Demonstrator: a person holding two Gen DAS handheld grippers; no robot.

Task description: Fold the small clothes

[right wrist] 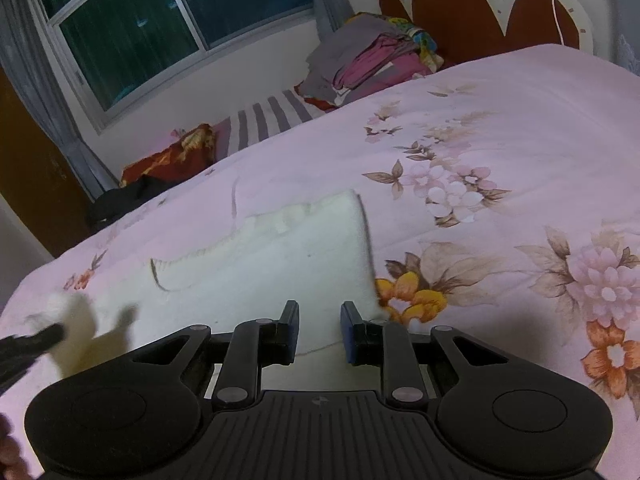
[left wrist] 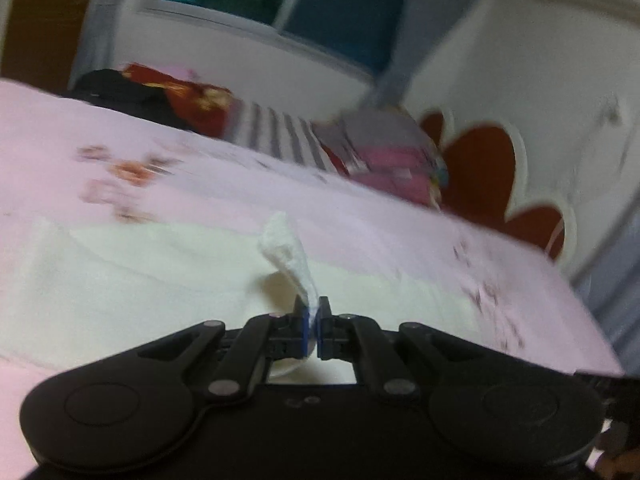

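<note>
A small white garment (right wrist: 280,264) lies spread on the pink floral bedspread (right wrist: 500,128). In the left wrist view my left gripper (left wrist: 314,320) is shut on a lifted corner of the white garment (left wrist: 288,252), which stands up from the rest of the cloth. The view is blurred. In the right wrist view my right gripper (right wrist: 319,328) is open and empty, its fingers just above the garment's near edge. The left gripper (right wrist: 40,340) shows blurred at the far left, holding the raised white corner.
A pile of grey and pink clothes (right wrist: 372,60) sits at the far side by the red and white headboard (right wrist: 480,12). A striped cloth (right wrist: 268,120), a red patterned cloth (right wrist: 172,156) and a black item (right wrist: 124,200) lie along the window side.
</note>
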